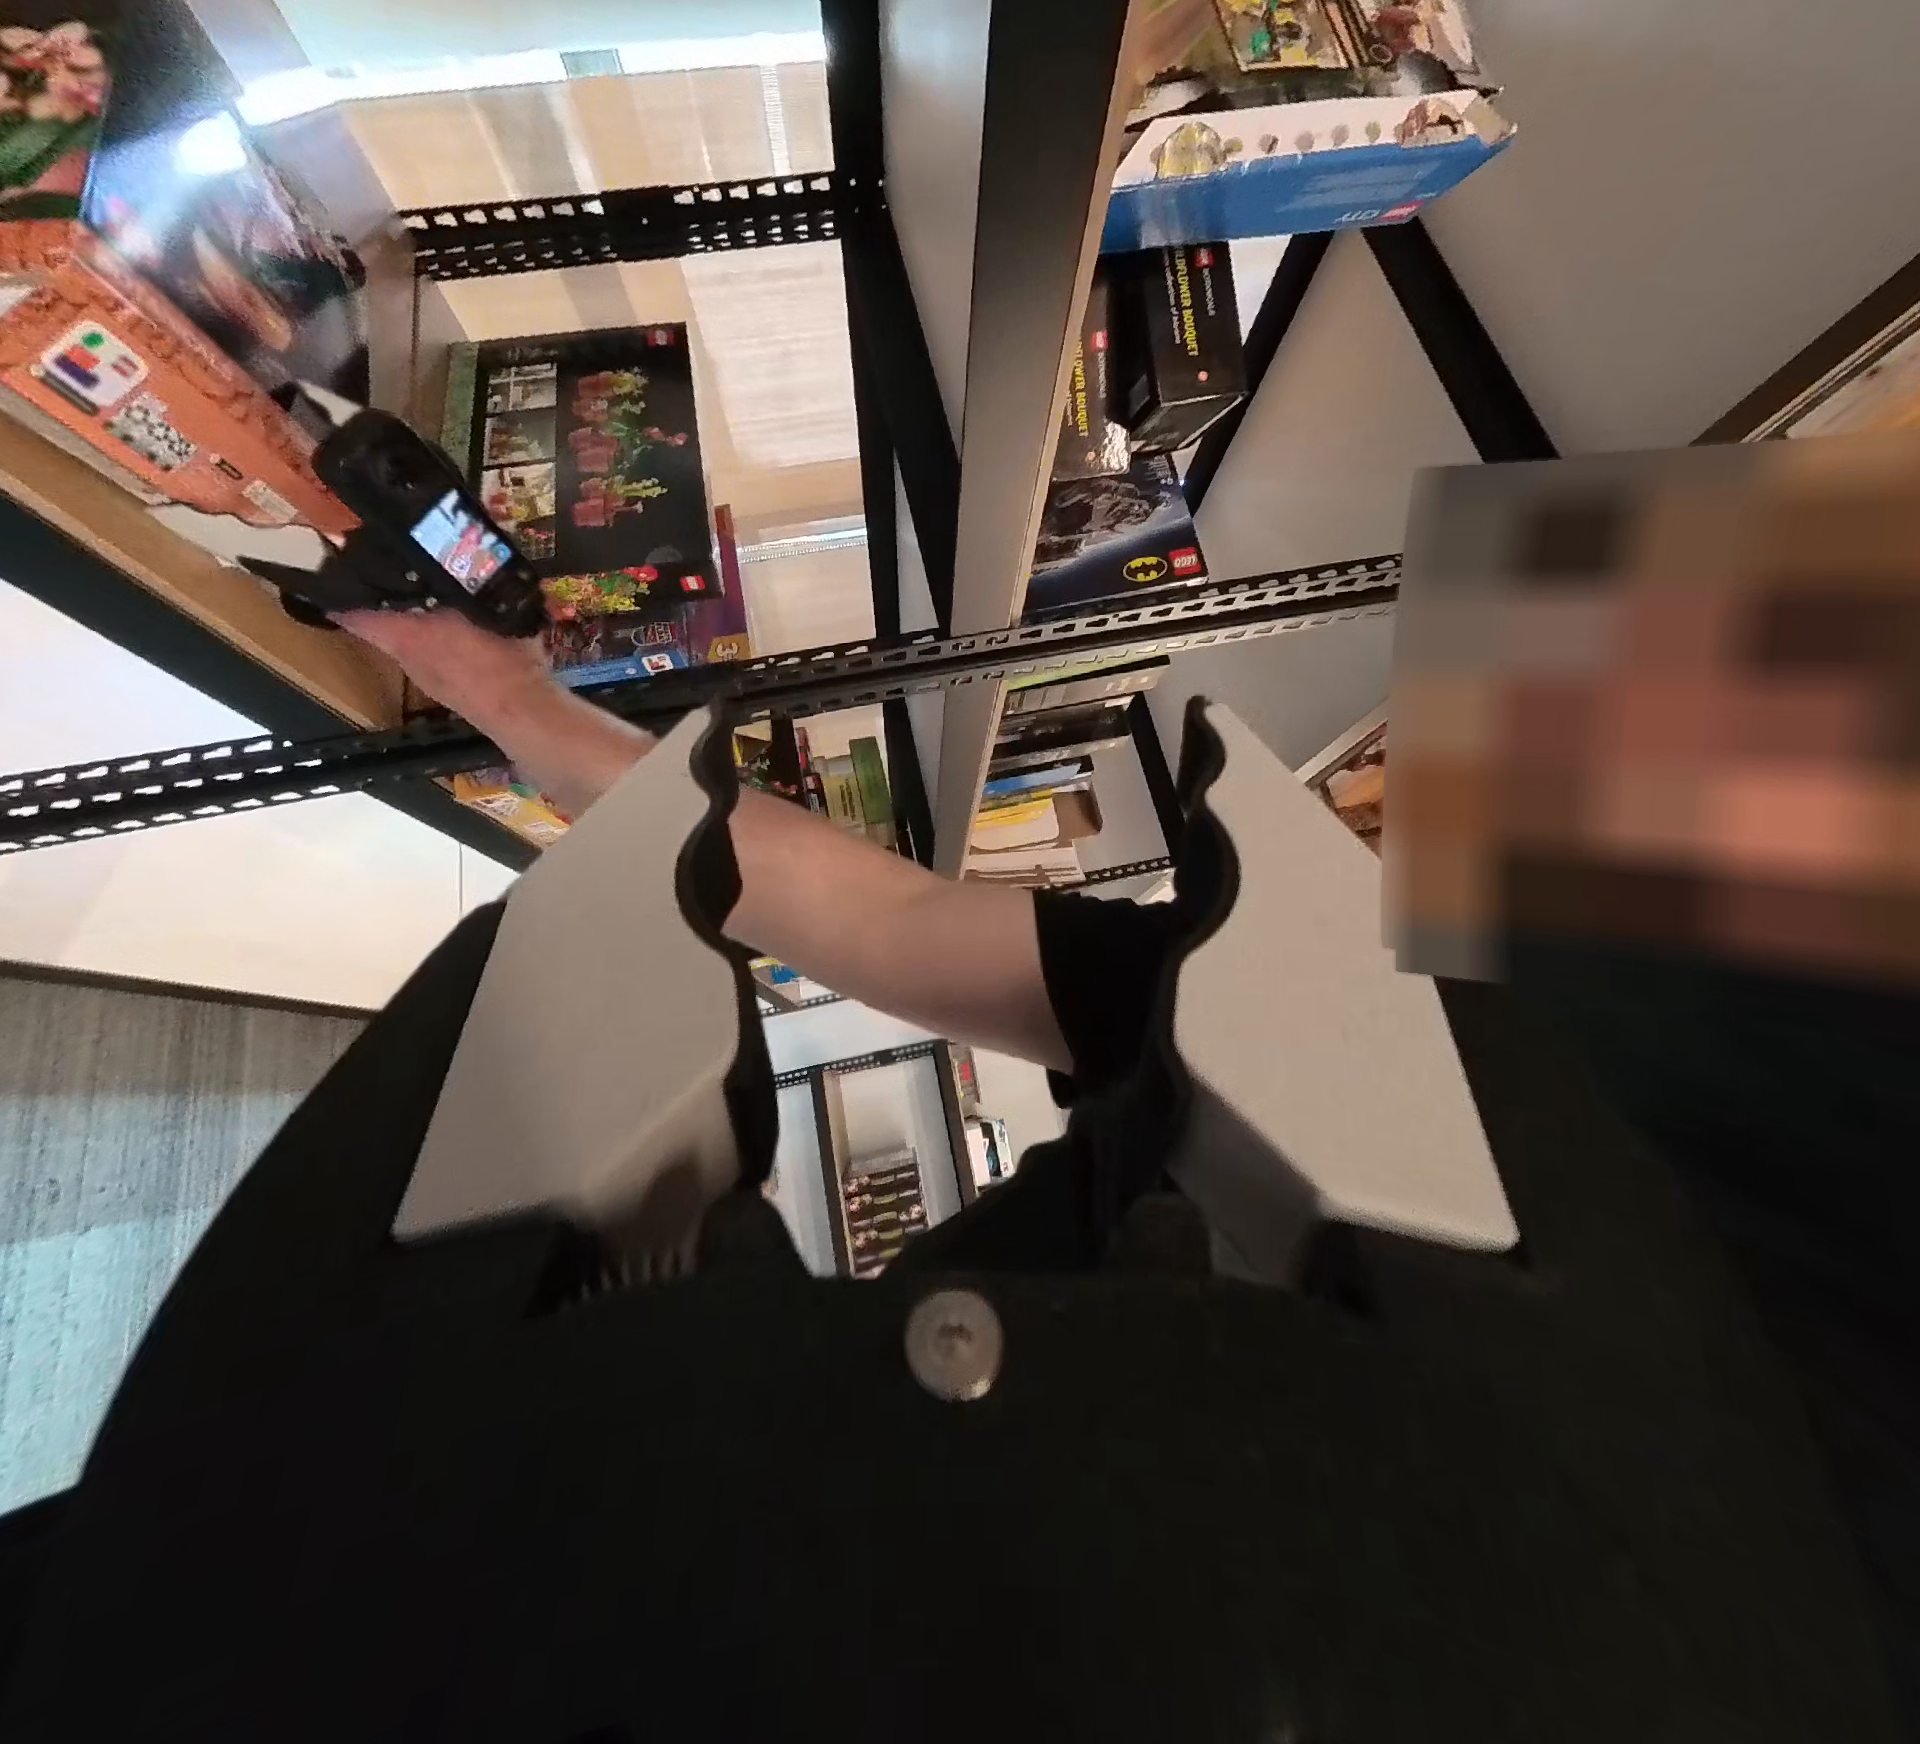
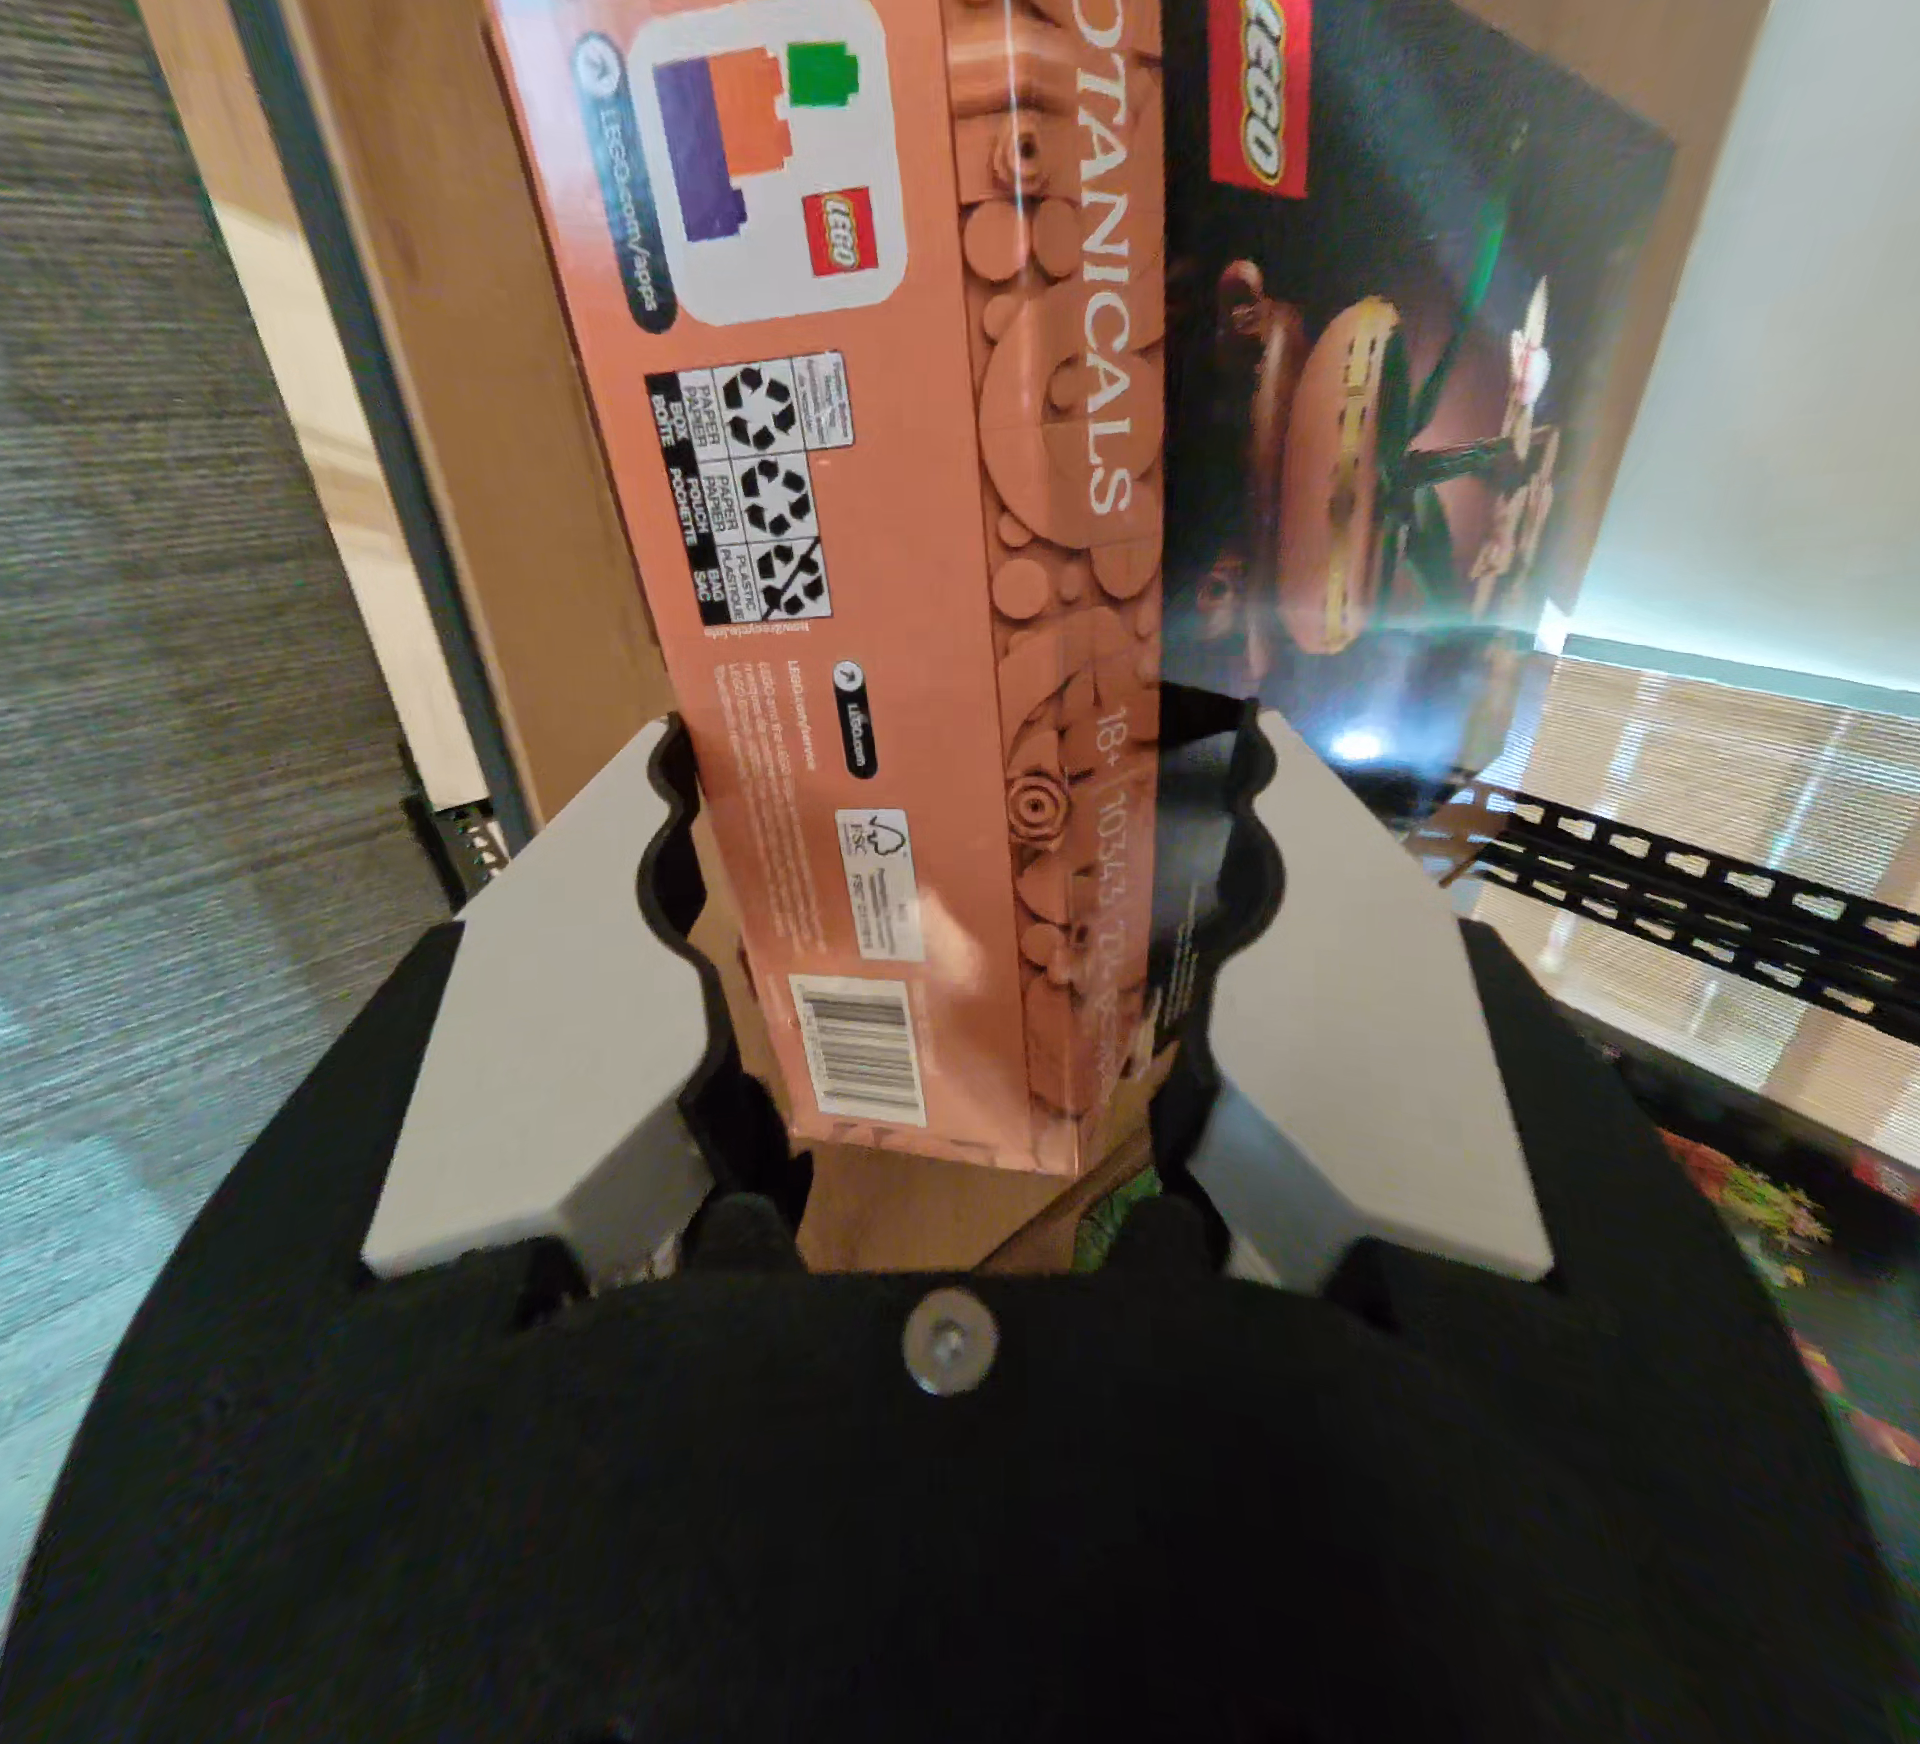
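Only the right wrist view shows the right gripper point(image 2: 951, 821) astride the near end of a terracotta-and-black box point(image 2: 894, 551) on a wooden shelf point(image 2: 416, 344); its jaws stand spread, with slivers of gap at both pads. The left gripper point(image 1: 956, 801), jaws apart on nothing, hangs in open air before the black shelving rail point(image 1: 1039, 645).

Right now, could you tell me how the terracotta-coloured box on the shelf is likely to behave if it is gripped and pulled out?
The terracotta-coloured box looks like stiff printed cardboard with crisp edges, so it should keep its shape. Its glossy faces may be somewhat slippery. Standing on a narrow side between the open right gripper fingers, beside a dark box, it could tip sideways.
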Motion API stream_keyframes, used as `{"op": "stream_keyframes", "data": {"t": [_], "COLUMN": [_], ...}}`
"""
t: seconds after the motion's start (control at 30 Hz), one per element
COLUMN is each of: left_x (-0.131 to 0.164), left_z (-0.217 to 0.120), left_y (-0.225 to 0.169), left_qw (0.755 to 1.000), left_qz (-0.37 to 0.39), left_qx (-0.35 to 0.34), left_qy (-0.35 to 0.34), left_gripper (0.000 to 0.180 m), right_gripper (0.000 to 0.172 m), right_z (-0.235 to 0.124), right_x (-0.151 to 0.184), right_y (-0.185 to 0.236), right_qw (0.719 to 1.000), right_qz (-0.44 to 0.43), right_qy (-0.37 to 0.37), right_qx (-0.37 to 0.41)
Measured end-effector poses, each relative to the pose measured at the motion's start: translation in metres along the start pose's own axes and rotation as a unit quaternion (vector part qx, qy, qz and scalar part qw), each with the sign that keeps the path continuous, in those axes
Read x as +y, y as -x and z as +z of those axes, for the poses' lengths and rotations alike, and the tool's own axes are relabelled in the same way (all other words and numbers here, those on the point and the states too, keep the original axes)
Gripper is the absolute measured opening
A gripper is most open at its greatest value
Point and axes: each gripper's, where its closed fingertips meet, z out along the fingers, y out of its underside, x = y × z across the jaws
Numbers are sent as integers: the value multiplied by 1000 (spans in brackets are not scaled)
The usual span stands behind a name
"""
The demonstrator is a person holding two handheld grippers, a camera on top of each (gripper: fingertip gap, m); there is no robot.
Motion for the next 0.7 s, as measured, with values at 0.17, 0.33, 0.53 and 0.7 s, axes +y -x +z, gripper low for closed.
{"op": "stream_keyframes", "data": {"t": [0.17, 0.33, 0.53, 0.7], "left_x": [6, 10, 12, -9], "left_z": [2, 5, 26, 76], "left_y": [-1, -7, -21, -71], "left_qw": [1000, 999, 995, 972], "left_qz": [-3, 8, 59, 201], "left_qx": [7, 13, 17, 34], "left_qy": [16, 35, 77, 118], "left_gripper": [82, 82, 83, 84], "right_gripper": [111, 147, 136, 106], "right_z": [6, -6, -99, -284], "right_x": [5, 30, 4, -69], "right_y": [-14, -11, -9, -32], "right_qw": [1000, 997, 994, 967], "right_qz": [-1, 28, 95, 134], "right_qy": [29, 75, -20, -217], "right_qx": [8, -16, -41, -29]}}
